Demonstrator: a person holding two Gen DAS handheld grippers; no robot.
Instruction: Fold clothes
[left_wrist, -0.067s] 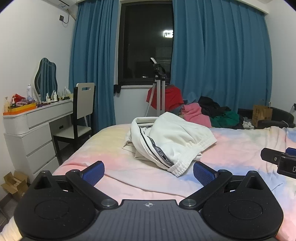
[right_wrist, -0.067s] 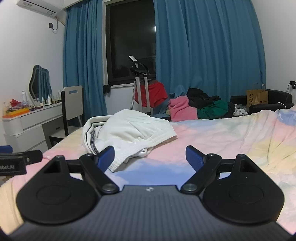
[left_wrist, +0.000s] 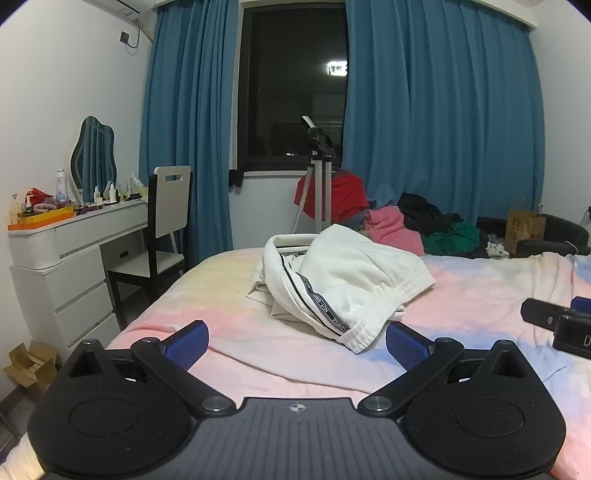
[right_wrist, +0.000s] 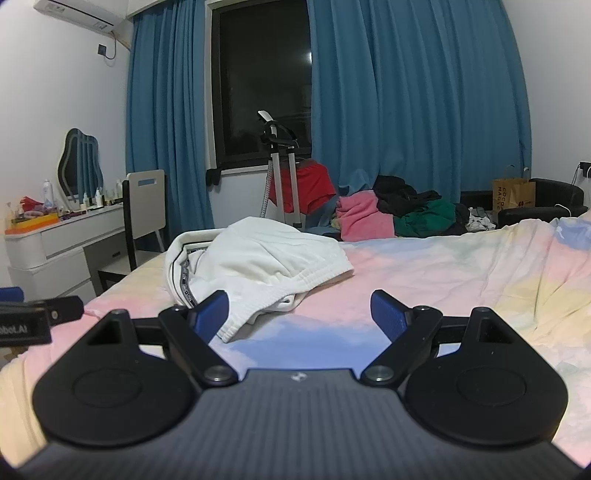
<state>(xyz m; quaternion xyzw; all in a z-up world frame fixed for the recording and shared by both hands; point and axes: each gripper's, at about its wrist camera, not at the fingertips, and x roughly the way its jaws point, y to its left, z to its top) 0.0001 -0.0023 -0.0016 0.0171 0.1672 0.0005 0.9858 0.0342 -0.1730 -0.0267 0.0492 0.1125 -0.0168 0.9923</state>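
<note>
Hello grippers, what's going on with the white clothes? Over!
Left hand-held gripper open, empty. Right hand-held gripper open, empty. White clothes crumpled on bed, untouched. Nothing blocking.

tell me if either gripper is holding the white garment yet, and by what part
Nothing is held: left gripper and right gripper are both open, short of the white garment.

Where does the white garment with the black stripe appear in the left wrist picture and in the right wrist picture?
Left wrist: the white garment lies crumpled on the bed, just right of centre, beyond the open left gripper.
Right wrist: the garment lies left of centre, its hem behind the left fingertip of the open right gripper.
Shared landmark: the red cloth under the window.
</note>
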